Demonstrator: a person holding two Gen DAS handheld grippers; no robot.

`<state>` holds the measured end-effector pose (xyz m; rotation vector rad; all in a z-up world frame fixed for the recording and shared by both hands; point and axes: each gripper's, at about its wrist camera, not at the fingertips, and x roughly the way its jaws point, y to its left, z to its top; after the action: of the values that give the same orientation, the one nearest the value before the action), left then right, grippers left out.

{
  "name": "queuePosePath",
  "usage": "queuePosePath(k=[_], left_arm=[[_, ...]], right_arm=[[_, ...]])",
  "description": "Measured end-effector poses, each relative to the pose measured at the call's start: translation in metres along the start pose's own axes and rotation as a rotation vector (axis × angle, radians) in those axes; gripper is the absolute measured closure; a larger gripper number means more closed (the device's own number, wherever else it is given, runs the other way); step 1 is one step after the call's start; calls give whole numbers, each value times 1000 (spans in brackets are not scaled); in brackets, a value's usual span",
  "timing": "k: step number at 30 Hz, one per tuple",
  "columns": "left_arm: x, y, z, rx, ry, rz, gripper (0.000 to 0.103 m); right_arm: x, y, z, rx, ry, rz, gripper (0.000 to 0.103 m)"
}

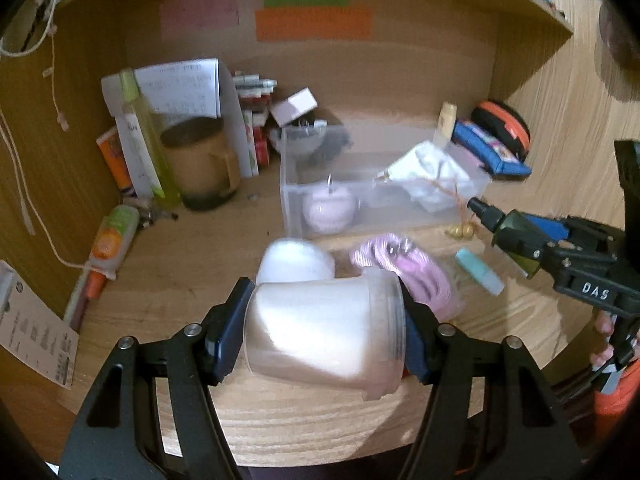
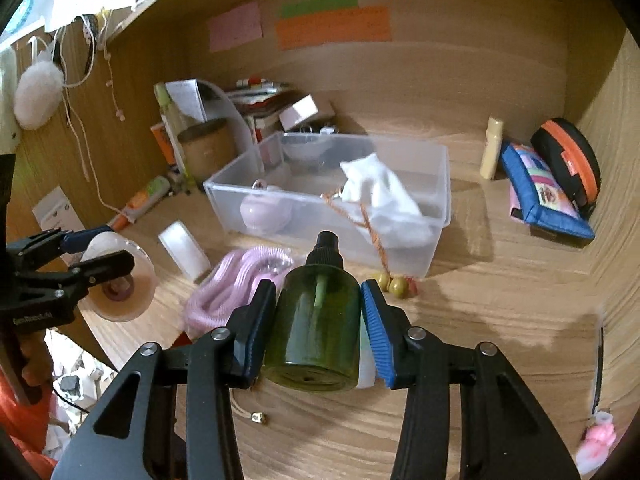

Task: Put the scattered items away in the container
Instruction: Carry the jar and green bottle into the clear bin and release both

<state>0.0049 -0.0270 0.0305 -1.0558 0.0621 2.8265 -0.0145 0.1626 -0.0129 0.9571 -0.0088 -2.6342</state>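
Green spray bottle [image 2: 318, 328] is sitting clenched in the right claw [image 2: 320, 332] above the worktop [image 2: 480, 320], short of the clear container [image 2: 438, 184]; the left claw [image 1: 326, 334] is gripping a white jar [image 1: 320, 336] sideways.

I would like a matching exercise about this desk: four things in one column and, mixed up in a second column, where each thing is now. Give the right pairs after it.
Things:
1. green spray bottle
2. white jar
3. pink apple-shaped object
4. pink coiled cord

Places:
a. inside the clear container
b. between the fingers of the left gripper
c. lying on the desk in front of the container
d. between the fingers of the right gripper

Pairs: 1-d, 2-b, 3-a, 4-c
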Motion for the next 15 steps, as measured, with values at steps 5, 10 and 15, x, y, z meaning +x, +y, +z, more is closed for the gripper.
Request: queuePosePath(k=[5,10,15], left_arm=[[-6,2,18,-22,-47,-9,37],[-13,2,36,-27,-95,-17,37],[-17,3,52,-26,-134,-23,37]], right_arm=[[-6,-4,9,8,-34,9,63],[-8,-6,18,-3,-61,4,62],[-4,-8,27,-10,-80,0,62]])
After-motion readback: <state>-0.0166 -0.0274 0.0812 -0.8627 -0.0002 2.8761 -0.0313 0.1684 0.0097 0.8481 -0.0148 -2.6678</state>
